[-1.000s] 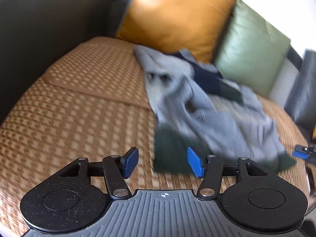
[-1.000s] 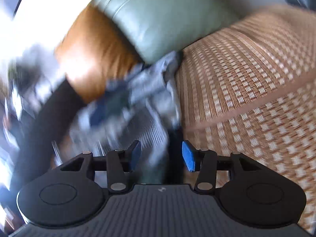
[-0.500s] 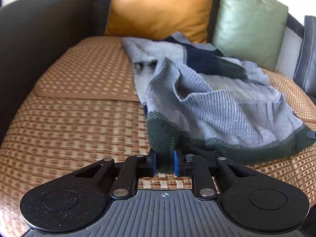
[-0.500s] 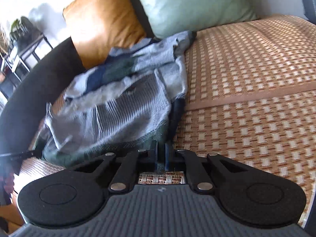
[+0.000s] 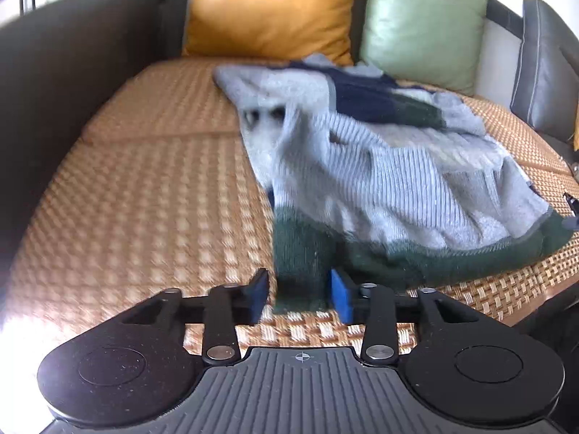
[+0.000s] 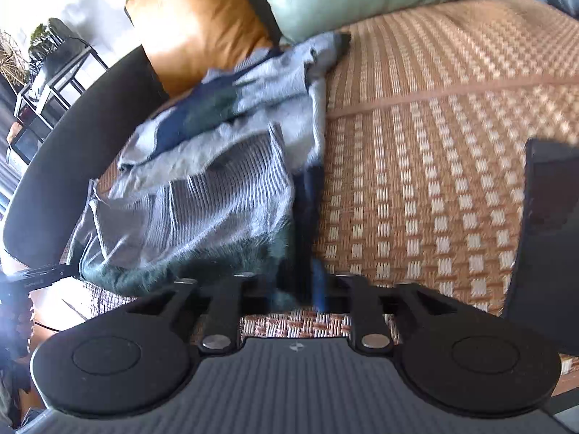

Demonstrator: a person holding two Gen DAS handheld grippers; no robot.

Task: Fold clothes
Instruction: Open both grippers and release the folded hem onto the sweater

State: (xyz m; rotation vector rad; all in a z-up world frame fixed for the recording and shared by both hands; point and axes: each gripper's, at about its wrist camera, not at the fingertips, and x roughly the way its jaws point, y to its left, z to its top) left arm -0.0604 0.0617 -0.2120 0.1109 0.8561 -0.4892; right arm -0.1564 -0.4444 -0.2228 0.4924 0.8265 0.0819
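Observation:
A grey ribbed knit sweater (image 5: pixel 380 181) with a dark green hem and navy patches lies crumpled on the woven sofa mat (image 5: pixel 144 199). My left gripper (image 5: pixel 299 294) is open, its blue pads apart on either side of the green hem corner (image 5: pixel 298 271), not pinching it. In the right wrist view the sweater (image 6: pixel 202 195) lies left of centre. My right gripper (image 6: pixel 298 289) has its jaws a little apart around the other green hem corner (image 6: pixel 286 289); motion blur hides whether the pads touch it.
An orange cushion (image 5: pixel 271 11), a green cushion (image 5: pixel 419 25) and a dark grey cushion (image 5: pixel 542 68) stand at the back. A dark sofa arm (image 5: pixel 54 72) rises on the left. A dark object (image 6: pixel 542 235) blocks the right wrist view's right side.
Half a second ago both grippers were shut on the green hem corners. Now the left jaws have opened and the right jaws have parted slightly. The sweater has shifted a little.

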